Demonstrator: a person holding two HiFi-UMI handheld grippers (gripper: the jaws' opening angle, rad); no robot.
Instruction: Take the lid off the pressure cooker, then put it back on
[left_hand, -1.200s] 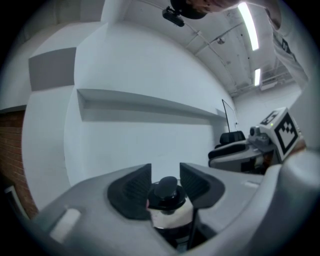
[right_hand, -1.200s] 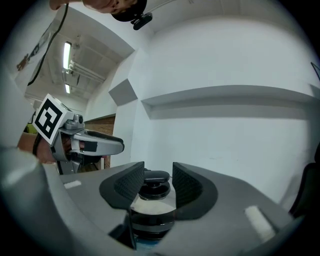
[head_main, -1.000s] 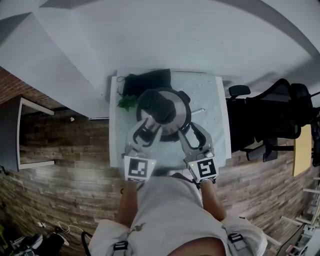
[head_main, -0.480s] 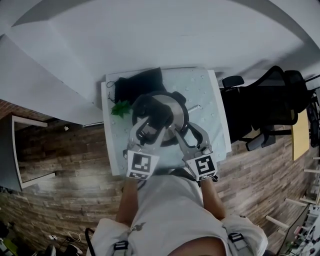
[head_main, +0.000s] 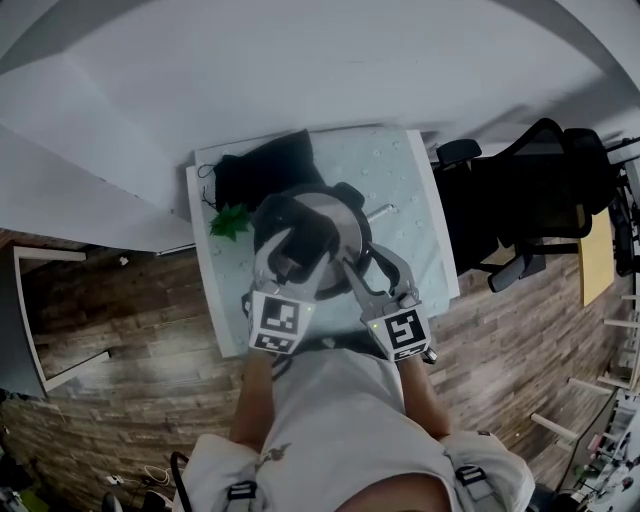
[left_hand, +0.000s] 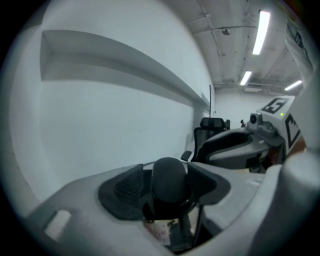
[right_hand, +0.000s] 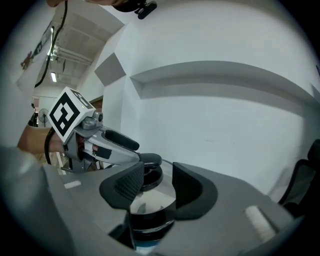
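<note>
My left claw (head_main: 297, 256) had just been opening off the black handle (left_hand: 170, 176) of the steel pressure cooker (head_main: 338, 218), and my right claw (head_main: 362, 266) was released too. The lid (right_hand: 150, 194) was probably reseated.

A pale rectangular surface (head_main: 418, 200) dotted with small marks stands on a wood-plank floor (head_main: 120, 330), its far edge against a white wall (head_main: 330, 70). A pressure cooker (head_main: 335, 215) sits near the middle. A black bag (head_main: 262, 172) lies at the far left corner, with a green leafy sprig (head_main: 229, 221) just left of the cooker.
</note>
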